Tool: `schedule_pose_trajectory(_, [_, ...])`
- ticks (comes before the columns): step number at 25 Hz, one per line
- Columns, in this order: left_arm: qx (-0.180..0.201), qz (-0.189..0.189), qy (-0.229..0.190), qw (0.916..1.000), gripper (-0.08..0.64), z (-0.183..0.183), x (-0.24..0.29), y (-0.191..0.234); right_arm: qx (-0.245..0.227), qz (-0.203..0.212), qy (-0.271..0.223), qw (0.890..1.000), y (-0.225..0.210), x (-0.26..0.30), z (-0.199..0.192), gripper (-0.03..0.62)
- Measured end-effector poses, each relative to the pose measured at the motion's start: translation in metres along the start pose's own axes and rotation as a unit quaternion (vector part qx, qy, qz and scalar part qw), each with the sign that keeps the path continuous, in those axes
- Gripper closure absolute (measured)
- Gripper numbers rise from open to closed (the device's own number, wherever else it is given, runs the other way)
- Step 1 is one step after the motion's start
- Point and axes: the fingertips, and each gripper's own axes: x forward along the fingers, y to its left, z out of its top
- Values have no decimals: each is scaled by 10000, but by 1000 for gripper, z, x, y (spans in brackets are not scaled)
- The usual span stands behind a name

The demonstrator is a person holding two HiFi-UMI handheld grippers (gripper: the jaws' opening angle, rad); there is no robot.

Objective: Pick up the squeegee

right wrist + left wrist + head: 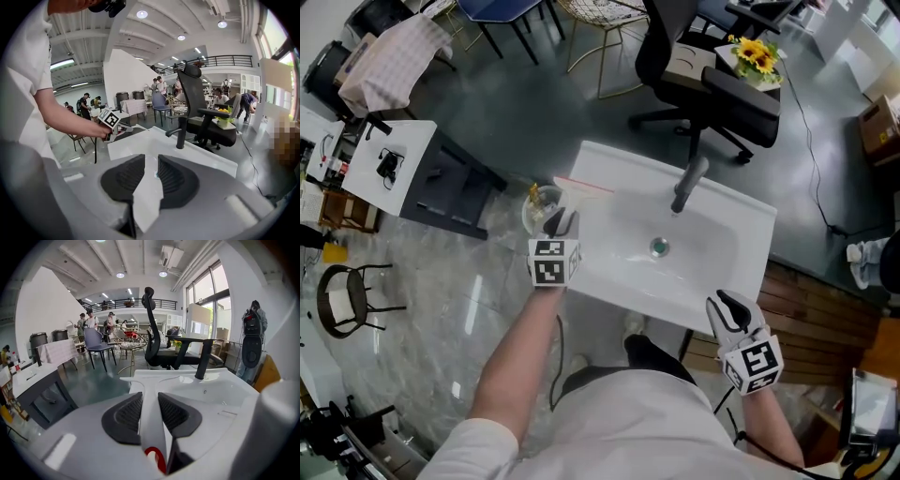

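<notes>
**Item 1: left gripper** (pixel 150 398). Clamped. Both black ribbed pads (pixel 125 414) press on the white handle of the squeegee (pixel 151 427). Carries a cube (pixel 553 261) faced with black-and-white square markers, which are patterns only, with no lettering.

**Item 2: squeegee.** White plastic, T-shaped. The handle runs straight between the left pads, and a red loop (pixel 154 456) sits at its near end. The crossbar blade (pixel 583 186) has a thin red edge and lies over the far left corner of the sink. Whether it rests on the rim or hangs just clear of it cannot be told. No brand mark is legible on it.

**Item 3: right gripper** (pixel 149 159). Unclenched. The pads stand a narrow gap apart with nothing between them, and only the basin shows through. It is positioned at the sink's near right corner, well apart from the squeegee. Its cube (pixel 756 362) bears the same kind of square markers.

**Item 4: sink** (pixel 741 234). White rectangular basin with a round metal drain (pixel 659 247) at the middle and a black faucet (pixel 689 183) upright on the far rim.

**Item 5: cup** (pixel 540 208). Clear, round, with something yellow inside. It stands just beside the sink's left edge, near the left jaws.

**Item 6: surroundings.**
- A black office chair (pixel 694 66) stands beyond the faucet.
- Sunflowers (pixel 756 54) are next to the chair.
- A white side table (pixel 389 164) is at the left, on a glossy pale floor (pixel 469 309).
- People stand in the distance in both gripper views, too small for any print to be read.
</notes>
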Motion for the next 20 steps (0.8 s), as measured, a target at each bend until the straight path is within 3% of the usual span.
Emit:
schedule_pose_trajectory(12, [-18,-347,-462,9983,448,12,-127,-1,-56,140,-231,9996,90,-4,5,517])
schedule_pose_trajectory(20, [-67,-571,-680,9960,448,-9,-227,13,-264,-41,-336,9991,161,-12,4,535])
